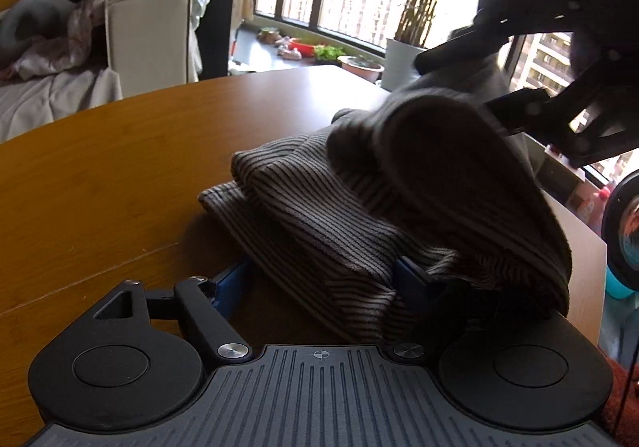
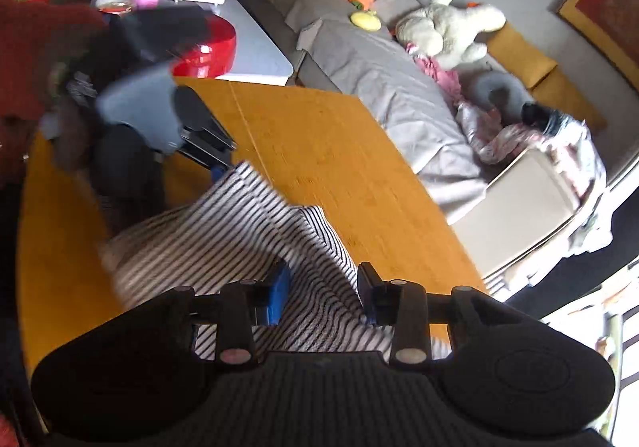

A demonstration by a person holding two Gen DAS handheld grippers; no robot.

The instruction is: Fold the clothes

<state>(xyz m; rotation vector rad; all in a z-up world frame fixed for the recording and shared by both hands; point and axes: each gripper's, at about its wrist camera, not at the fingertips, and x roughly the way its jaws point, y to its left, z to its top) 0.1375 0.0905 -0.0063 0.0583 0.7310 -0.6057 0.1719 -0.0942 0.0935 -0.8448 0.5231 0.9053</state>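
On a round wooden table (image 1: 100,175) lies a striped garment (image 1: 319,215), brown and black in fine ribbed lines, bunched into loose folds near the table's right edge. In the left wrist view, the left gripper (image 1: 323,283) sits low at the near side of the cloth, its blue-padded fingers set wide apart with a thick fold of the garment lying between them; whether the pads press the cloth cannot be told. Above and to the right, the right gripper (image 1: 471,84) is raised off the table, and a flap of the garment hangs from it, curling over in a dark loop.

In the right wrist view, the striped garment (image 2: 239,231) runs from between the right gripper's blue fingers (image 2: 279,287) down towards the table (image 2: 359,167). The fingers stand moderately apart with cloth filling the gap between them, apparently held. The left gripper (image 2: 215,163) shows blurred at the far left, touching the cloth's far end beside a red sleeve (image 2: 36,48). A grey sofa (image 2: 379,88) strewn with clothes and a plush toy (image 2: 447,32) lies beyond the table.
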